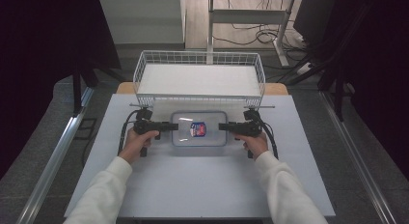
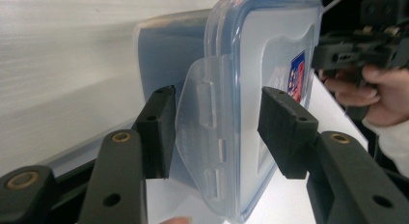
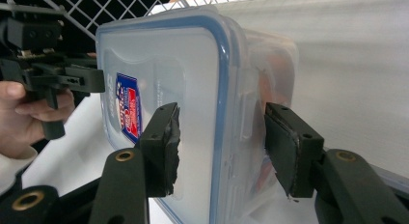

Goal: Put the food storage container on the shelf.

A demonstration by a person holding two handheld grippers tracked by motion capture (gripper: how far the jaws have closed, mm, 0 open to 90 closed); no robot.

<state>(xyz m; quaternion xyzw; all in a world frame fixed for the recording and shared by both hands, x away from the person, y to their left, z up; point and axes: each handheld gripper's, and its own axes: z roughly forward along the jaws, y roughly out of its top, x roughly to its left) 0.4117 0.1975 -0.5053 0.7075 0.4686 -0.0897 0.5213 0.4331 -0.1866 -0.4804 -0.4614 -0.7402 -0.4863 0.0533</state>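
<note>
Food container (image 1: 199, 129), clear plastic with a blue-sealed lid (image 2: 270, 64) and a red-and-blue sticker (image 1: 197, 129), lies flat on the white table (image 1: 202, 185), just in front of the white wire basket (image 1: 144, 64).

— Where are the grippers?

— One at each short end. The left gripper (image 2: 217, 132) straddles the side latch (image 2: 205, 127), one jaw above the lid and one below, both apart and, as far as I can tell, not yet pressing. The right gripper (image 3: 219, 147) stands the same way over the opposite edge, jaws apart with a gap to the plastic on either side.

— How far along does it look?

— Early, by my reading. Both hands are lined up, but nothing is clamped. The left-end latch flares outward, seemingly unclipped; the right-end one I cannot judge. The lid sits on, the container rests on the table, and the basket looks empty. Closing, lifting or opening all appear still to come.
</note>
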